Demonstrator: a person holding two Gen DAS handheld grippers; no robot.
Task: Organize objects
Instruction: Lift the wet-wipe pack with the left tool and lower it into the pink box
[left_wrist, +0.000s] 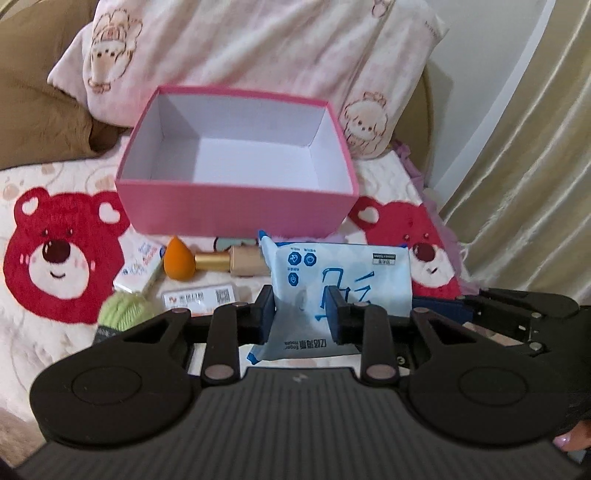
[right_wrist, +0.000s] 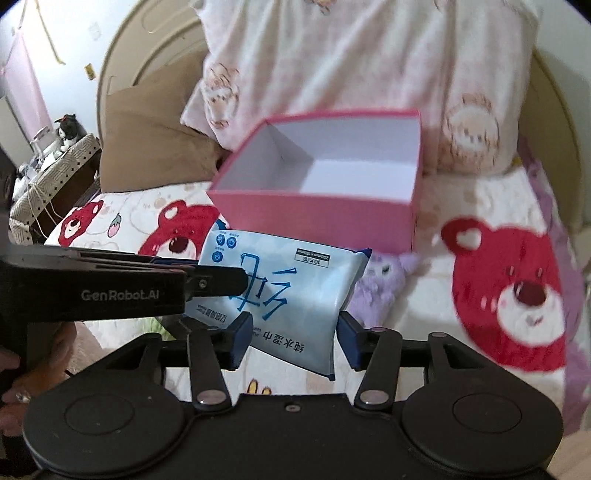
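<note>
Plush bear-print bedspread (left_wrist: 62, 258). Glossy pale-blue soft wet-wipe pack (left_wrist: 343, 273) raised before open pink cardboard box (left_wrist: 236, 206); left gripper (left_wrist: 301, 314) pinching it, right gripper (right_wrist: 291, 341) fingers spread, straddling its edge.

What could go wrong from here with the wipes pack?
1. The wipes pack hangs from the left gripper alone, pinched near one end; the right gripper stands open around it. The soft pack may sag or slip.
2. The pink box is light card on soft bedding; a clipped rim could tip it.
</note>
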